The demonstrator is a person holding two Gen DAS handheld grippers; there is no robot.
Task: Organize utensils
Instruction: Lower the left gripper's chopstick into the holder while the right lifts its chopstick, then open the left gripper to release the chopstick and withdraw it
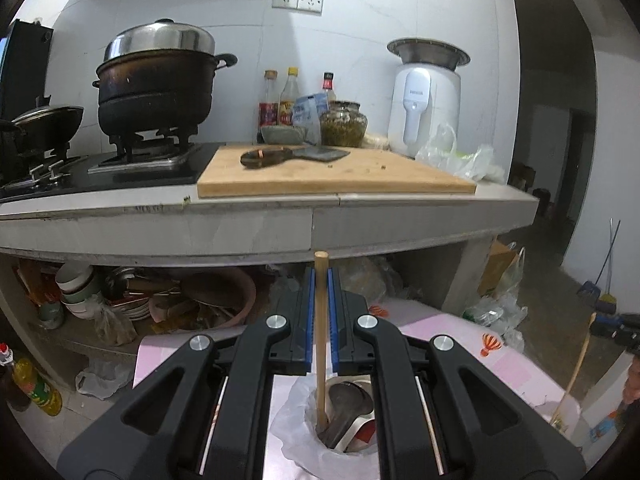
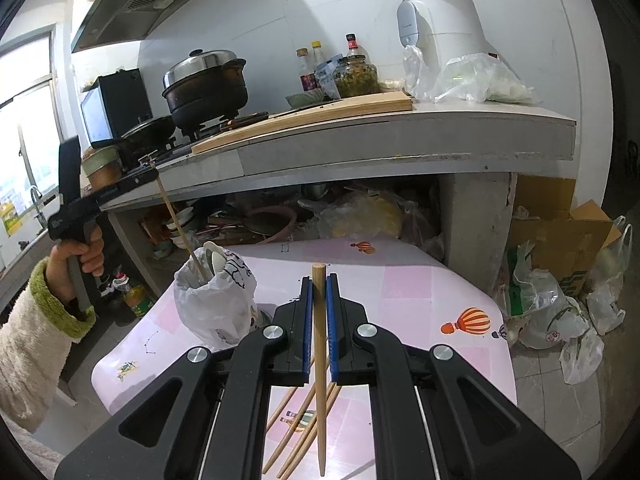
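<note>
**Two chopsticks in hand, one already going into the holder**

Two grippers are at work, each clamped shut on a single wooden chopstick. The left gripper (image 1: pixel 321 292) holds its chopstick (image 1: pixel 321 340) nearly upright, the lower tip already down inside the bag-lined utensil holder (image 1: pixel 296 428) at the near left of the pink table (image 2: pixel 420 280); a metal spoon (image 1: pixel 348 404) stands in there with it, and from the right wrist view something pale, perhaps a second spoon, shows above the rim. I judge this to be the drop-in step: the next move calls for the jaws to let go so the stick settles among the spoons, without tipping the light holder.

The right gripper (image 2: pixel 319 300) waits further right, its chopstick (image 2: pixel 319 380) pinched near the thick end and hanging tip-down above the loose chopsticks (image 2: pixel 300 420) lying on the table just below it. I count three or four there; they overlap, so I cannot be surer. Its turn at the holder should follow, then back for the rest.
</note>
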